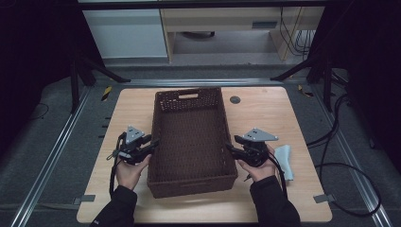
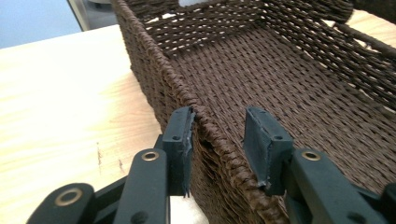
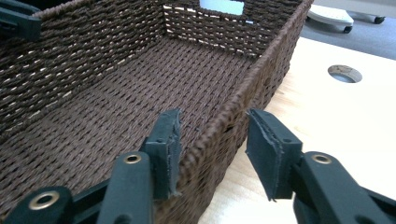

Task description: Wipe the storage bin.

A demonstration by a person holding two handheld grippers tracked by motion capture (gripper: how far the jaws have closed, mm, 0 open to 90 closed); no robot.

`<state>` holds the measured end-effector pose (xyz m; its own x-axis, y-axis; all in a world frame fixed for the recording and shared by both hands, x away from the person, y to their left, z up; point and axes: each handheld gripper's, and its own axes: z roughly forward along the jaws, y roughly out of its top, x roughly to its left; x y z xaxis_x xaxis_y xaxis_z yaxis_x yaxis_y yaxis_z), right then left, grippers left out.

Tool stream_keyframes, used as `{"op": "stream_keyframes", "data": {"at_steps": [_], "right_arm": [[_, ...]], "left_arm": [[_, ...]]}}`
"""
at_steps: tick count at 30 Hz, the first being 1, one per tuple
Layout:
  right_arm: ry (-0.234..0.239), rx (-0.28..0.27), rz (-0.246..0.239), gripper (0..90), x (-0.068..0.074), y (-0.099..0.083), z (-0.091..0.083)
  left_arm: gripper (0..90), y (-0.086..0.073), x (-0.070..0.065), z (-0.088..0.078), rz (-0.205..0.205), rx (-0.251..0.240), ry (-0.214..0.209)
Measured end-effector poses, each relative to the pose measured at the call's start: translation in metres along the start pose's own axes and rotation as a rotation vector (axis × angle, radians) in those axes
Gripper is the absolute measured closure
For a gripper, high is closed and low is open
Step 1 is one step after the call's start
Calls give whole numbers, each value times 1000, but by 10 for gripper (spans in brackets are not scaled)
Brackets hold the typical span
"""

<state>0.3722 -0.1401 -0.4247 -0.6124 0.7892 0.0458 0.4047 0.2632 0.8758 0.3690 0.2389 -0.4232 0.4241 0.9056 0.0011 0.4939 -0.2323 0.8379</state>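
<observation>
Dark brown rectangular woven wicker basket (image 1: 191, 142), with a cut-out handle slot in its far end wall, sits lengthwise at the middle of my light wooden table (image 1: 265, 113); I see nothing inside it. Left gripper (image 1: 153, 143), held in my left hand (image 1: 128, 171), straddles the basket's left long rim: in the left gripper view one pad lies just against the outer wall and the other stands apart over the inside, so the jaws are spread about the rim, not pinching it. Right gripper (image 1: 230, 148), held in my right hand (image 1: 257, 170), straddles the right long rim the same way: in the right gripper view the inner pad is close to the wall, the outer pad is clear of it, and the jaws are spread. Pale blue folded cloth (image 1: 285, 158) lies on the table just right of my right hand. Round grey cable hole (image 1: 235, 100) sits in the tabletop beside the basket's far right corner.
</observation>
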Motion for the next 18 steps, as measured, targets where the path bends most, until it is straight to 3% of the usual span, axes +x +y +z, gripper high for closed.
{"op": "stream_keyframes", "data": {"at_steps": [6,11,18], "right_arm": [[22,0,19,594,0,0,6],[33,8,14,664,5,0,5],[49,23,19,659,12,-1,-3]], "left_arm": [[612,2,3,2,-3,8,-9],[532,-1,0,-2,-1,24,-34],[540,-11,3,-5,-5,58,-50]]}}
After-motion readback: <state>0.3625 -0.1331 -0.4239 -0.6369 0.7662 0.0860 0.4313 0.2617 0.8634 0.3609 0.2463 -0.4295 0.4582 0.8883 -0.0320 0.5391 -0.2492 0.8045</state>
